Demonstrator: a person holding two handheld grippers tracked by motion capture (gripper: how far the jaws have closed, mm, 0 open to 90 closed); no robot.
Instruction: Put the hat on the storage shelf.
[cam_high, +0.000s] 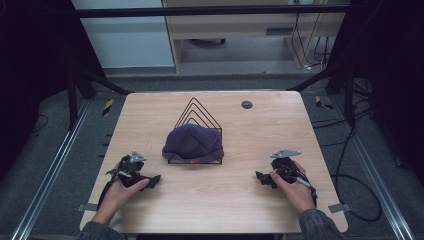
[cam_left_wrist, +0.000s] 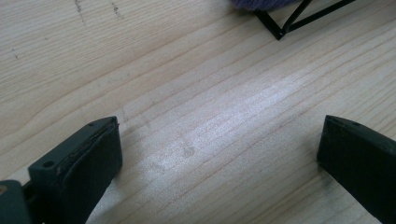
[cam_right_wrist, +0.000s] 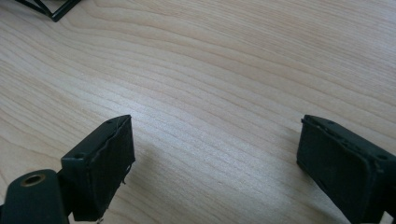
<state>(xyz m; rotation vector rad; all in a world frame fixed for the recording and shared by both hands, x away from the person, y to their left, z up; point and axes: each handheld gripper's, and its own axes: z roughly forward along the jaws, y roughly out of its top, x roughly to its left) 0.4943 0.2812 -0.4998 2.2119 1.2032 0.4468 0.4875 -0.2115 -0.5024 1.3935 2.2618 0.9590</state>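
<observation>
A purple knit hat (cam_high: 192, 142) is draped over a black wire rack (cam_high: 197, 116) at the middle of the wooden table (cam_high: 235, 200). My left gripper (cam_high: 152, 181) rests low on the table to the front left of the hat, its jaws wide apart over bare wood (cam_left_wrist: 215, 140). My right gripper (cam_high: 261, 178) lies to the front right of the hat, jaws spread with nothing between them (cam_right_wrist: 215, 140). A corner of the wire rack (cam_left_wrist: 280, 31) and the hat's edge (cam_left_wrist: 261, 3) show at the top of the left gripper view. The rack's corner (cam_right_wrist: 51, 8) shows in the right gripper view.
A small dark round disc (cam_high: 246, 104) lies near the table's far right. Black frame bars (cam_high: 95, 80) and cables (cam_high: 350, 165) flank the table on the floor. Wooden furniture (cam_high: 240, 30) stands beyond the far edge.
</observation>
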